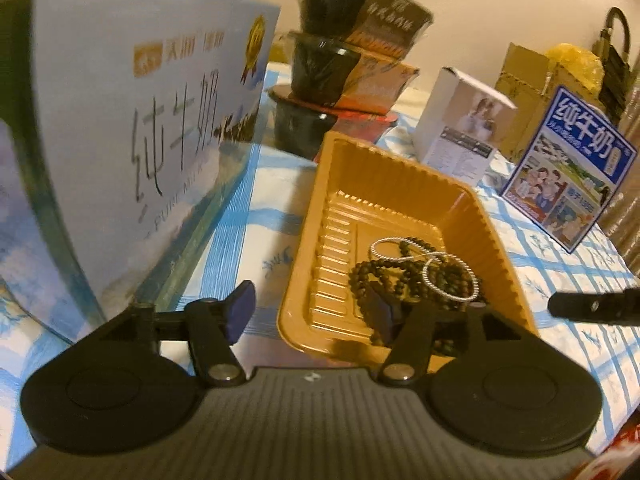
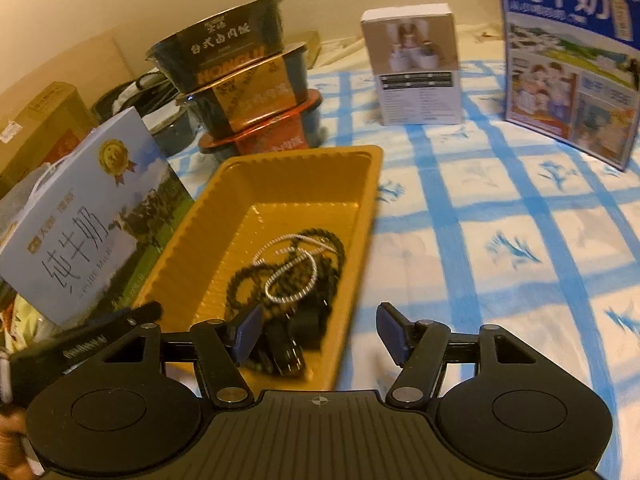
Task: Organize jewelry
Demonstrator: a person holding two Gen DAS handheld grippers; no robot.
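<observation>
An orange plastic tray [image 1: 400, 168] [image 2: 304, 156] lies on the blue-checked cloth. Inside it a dark bead necklace [image 1: 376, 272] [image 2: 240, 280] lies tangled with silver bangles [image 1: 460, 299] [image 2: 285, 300]. My left gripper [image 1: 312, 312] is open at the tray's near end, one pad over the tray and the other left of it, nothing between them. My right gripper [image 2: 320, 332] is open astride the tray's near right corner and holds nothing. Its tip [image 1: 580, 306] shows at the right of the left wrist view. The left gripper's body [image 2: 92, 336] shows at the lower left of the right wrist view.
A big pale-blue milk carton [image 1: 140, 120] [image 2: 92, 220] stands close along the tray's left side. Stacked black food bowls [image 1: 340, 60] [image 2: 248, 80] rise behind it. A white box [image 1: 460, 128] [image 2: 416, 68], a blue milk box [image 1: 568, 168] [image 2: 572, 60] and a brown carton [image 1: 528, 80] stand farther back.
</observation>
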